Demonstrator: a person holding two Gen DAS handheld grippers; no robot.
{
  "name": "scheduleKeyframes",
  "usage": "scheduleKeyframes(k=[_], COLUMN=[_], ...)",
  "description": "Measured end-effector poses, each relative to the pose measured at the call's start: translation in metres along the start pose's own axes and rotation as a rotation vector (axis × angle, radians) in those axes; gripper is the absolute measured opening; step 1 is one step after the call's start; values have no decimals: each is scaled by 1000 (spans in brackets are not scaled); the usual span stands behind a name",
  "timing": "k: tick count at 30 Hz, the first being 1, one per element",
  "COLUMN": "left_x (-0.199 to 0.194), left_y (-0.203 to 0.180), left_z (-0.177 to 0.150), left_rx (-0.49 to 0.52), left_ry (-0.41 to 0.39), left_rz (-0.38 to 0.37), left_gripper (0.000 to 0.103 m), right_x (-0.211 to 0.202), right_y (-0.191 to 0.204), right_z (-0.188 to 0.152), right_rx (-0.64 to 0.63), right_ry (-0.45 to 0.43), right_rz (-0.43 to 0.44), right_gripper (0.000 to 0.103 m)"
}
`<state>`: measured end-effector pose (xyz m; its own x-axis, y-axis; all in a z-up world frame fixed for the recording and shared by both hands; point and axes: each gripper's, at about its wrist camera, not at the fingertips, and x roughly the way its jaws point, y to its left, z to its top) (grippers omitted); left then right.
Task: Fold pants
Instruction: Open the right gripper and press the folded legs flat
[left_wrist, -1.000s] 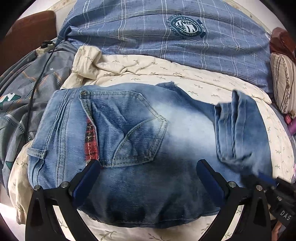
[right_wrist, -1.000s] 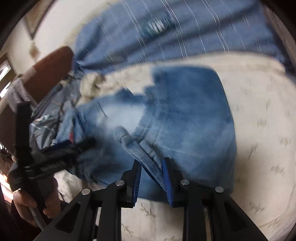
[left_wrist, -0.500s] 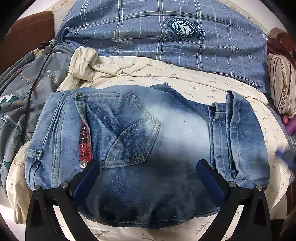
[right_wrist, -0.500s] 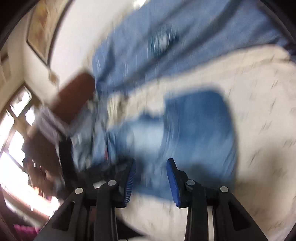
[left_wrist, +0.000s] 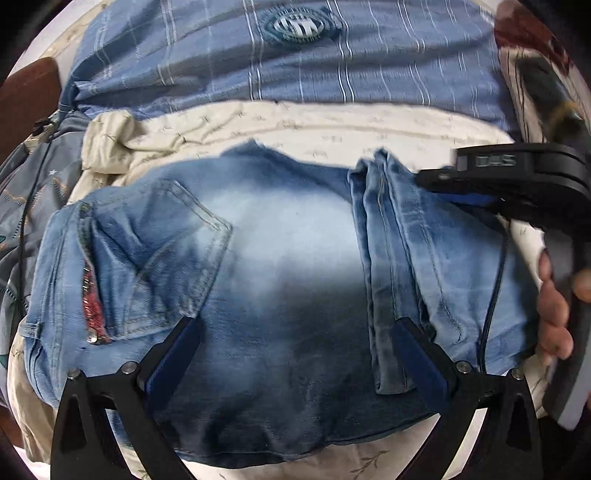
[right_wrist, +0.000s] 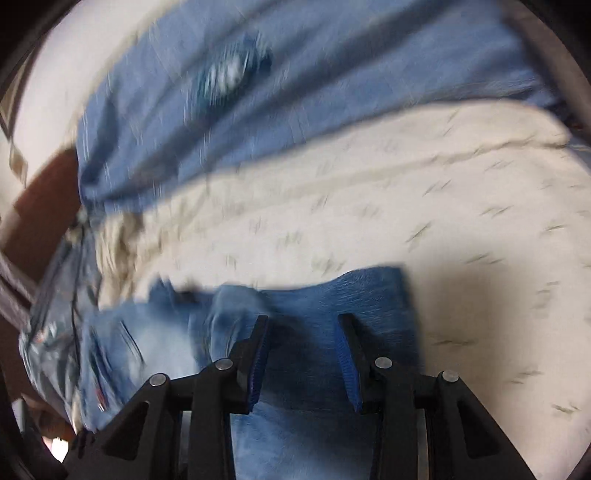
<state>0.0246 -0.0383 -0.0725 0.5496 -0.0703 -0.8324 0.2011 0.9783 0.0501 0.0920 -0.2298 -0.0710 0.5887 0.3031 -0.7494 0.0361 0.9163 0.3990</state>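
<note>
Faded blue jeans (left_wrist: 280, 266) lie folded on a cream bedsheet (left_wrist: 314, 129), back pocket at the left and the leg ends laid over at the right (left_wrist: 417, 251). My left gripper (left_wrist: 295, 332) is open and empty, held low over the near edge of the jeans. My right gripper (right_wrist: 303, 325) is open and empty, its blue pads just above the folded leg part (right_wrist: 369, 291). It also shows in the left wrist view (left_wrist: 480, 181), at the far right edge of the jeans, with the holding hand (left_wrist: 554, 314) below it.
A blue plaid pillow (left_wrist: 295, 59) with a round badge lies behind the jeans. A grey patterned blanket (left_wrist: 22, 192) and a black cable (left_wrist: 29, 206) lie at the left. A striped cushion (left_wrist: 524, 74) sits at the far right. A brown headboard (left_wrist: 26, 96) is at the back left.
My right gripper let go of the leg hem, which now lies flat on the jeans, swung away and came back over the right edge. My left gripper moved closer to the jeans.
</note>
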Motion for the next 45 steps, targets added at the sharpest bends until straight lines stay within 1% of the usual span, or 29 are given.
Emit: scheduleKeyframes(k=[2, 4, 10, 13, 14, 16, 20, 23, 27, 29, 31, 35, 38, 41, 43, 45], left_x=[2, 2, -2, -10, -14, -20, -25, -25, -24, -23, -22, -20, -18, -16, -17, -20], left_y=[0, 0, 3, 1, 1, 1, 5, 13, 22, 25, 27, 31, 33, 39, 45, 51], left_z=[-1, -1, 0, -1, -1, -2, -6, -6, -6, -6, -5, -6, -6, -6, -6, -6], left_rx=[9, 17, 8, 21, 31, 43, 59, 46, 23, 18, 18, 9, 0, -17, -35, -55], left_ry=[6, 1, -16, -58, -79, -107, -120, -118, -109, -105, -104, -95, -85, -75, -79, -94], left_rz=[0, -6, -19, 11, 29, 43, 57, 62, 68, 70, 72, 74, 74, 83, 93, 108], left_gripper=[103, 103, 103, 103, 103, 103, 103, 103, 103, 103, 103, 103, 103, 103, 103, 103], right_x=[4, 6, -11, -27, -32, -37, -37, -31, -15, -12, -10, -5, -1, 0, -6, -19], right_y=[8, 10, 5, 6, 6, 8, 10, 11, 9, 12, 17, 34, 47, 56, 54, 49], right_z=[-1, 1, -3, -7, -9, -12, -18, -18, -18, -18, -19, -26, -33, -40, -39, -37], right_rx=[-66, -82, -57, -48, -48, -55, -56, -51, -28, -35, -62, -174, -270, -347, -334, -299], right_ry=[-7, 9, -7, -39, -50, -61, -51, -37, 2, 0, -2, -9, -21, -28, -25, -36], right_rz=[-28, -42, 11, 49, 57, 60, 47, 36, 9, 9, -7, -67, -125, -175, -158, -96], right_gripper=[40, 40, 40, 40, 40, 40, 40, 40, 40, 47, 51, 61, 66, 66, 66, 66])
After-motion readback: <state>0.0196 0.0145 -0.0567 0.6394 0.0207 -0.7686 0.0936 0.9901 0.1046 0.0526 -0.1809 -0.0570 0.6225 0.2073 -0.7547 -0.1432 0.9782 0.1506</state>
